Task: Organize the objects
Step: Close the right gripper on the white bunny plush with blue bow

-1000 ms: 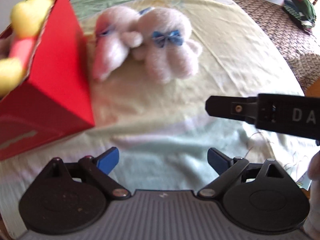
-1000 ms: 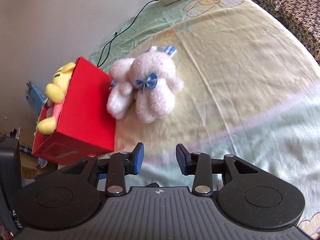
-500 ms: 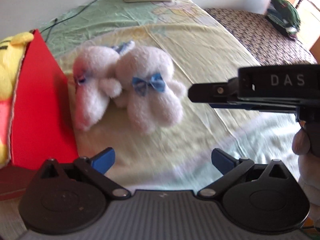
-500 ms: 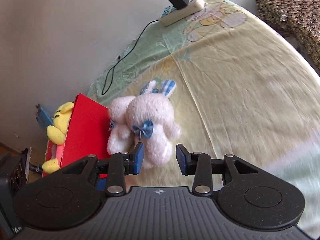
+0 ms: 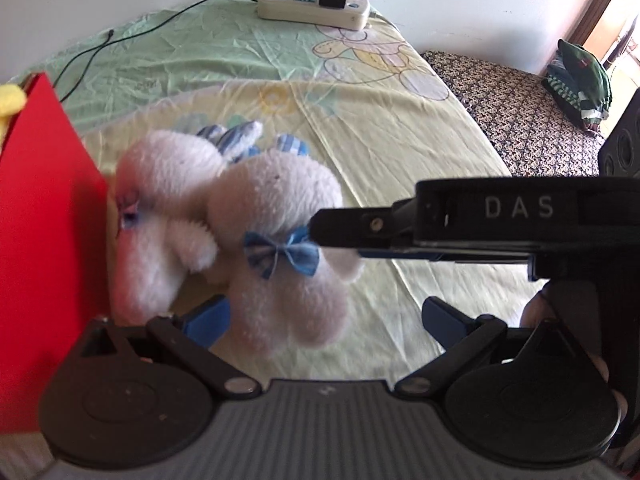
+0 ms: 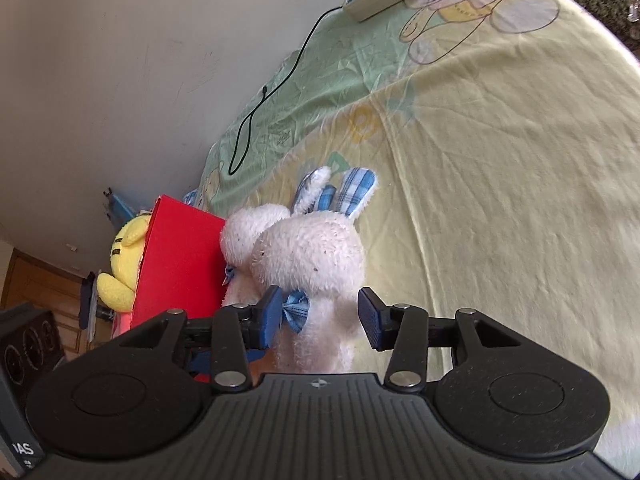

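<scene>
Pale yellow-green bedsheet (image 5: 400,152) covers the bed, a power strip (image 5: 312,8) at its far edge. At left stands a red box (image 5: 44,248) holding a yellow plush (image 6: 124,256). Two white plush rabbits lie against its right side, heads far. The bow-tied rabbit (image 6: 316,272) lies between the parted fingers of the right gripper (image 6: 320,316), which is nearer. The left gripper (image 5: 324,320) hangs open, near its feet.

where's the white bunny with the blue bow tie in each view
Left wrist: white bunny with the blue bow tie lies centre-left, just ahead of the left gripper.
Right wrist: same bunny lies lower centre, between the open right gripper fingers.
Shared landmark: red box, left of the bunny in both.
</scene>
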Available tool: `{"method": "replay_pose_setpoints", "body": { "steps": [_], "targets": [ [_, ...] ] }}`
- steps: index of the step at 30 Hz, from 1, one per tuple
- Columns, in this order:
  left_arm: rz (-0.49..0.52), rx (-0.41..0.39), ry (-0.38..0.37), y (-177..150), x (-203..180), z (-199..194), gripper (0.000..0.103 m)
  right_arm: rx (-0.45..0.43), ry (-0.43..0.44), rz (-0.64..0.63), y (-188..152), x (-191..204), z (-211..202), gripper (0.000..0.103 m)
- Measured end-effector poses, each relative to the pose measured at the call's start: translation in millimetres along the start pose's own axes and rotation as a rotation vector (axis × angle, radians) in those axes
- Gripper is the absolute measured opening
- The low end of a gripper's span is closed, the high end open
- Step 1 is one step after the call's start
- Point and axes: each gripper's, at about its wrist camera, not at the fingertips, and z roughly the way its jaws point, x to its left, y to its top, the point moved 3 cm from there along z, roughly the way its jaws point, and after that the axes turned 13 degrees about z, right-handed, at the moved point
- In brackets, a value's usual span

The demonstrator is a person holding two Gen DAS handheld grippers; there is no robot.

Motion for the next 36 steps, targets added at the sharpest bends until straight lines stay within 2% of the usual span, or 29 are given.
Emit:
{"method": "replay_pose_setpoints", "body": {
  "steps": [9,11,15,22,26,30,36],
  "targets": [
    [-0.085,0.037,-0.046,10,23,24,0.100,0.081,0.025,0.016,15,-5,22,0.047],
    [-0.092,0.043,-0.047,12,25,27,0.098,0.099,0.033,0.027,18,-7,25,0.051],
    [-0.095,0.053,-0.036,14,27,32,0.097,0.143,0.064,0.047,19,-12,30,0.051],
    [-0.079,0.063,-0.043,19,24,34,0.096,0.169,0.112,0.059,19,-17,29,0.039],
    [-0.069,0.069,-0.044,18,21,32,0.088,0.169,0.108,0.044,18,-15,22,0.037],
    [-0.060,0.067,-0.086,14,11,25,0.088,0.156,0.098,0.031,13,-12,10,0.036],
    [-0.034,0.084,-0.133,-1,-12,19,0.088,0.149,0.033,-0.035,-7,-6,-10,0.037]
  ]
}}
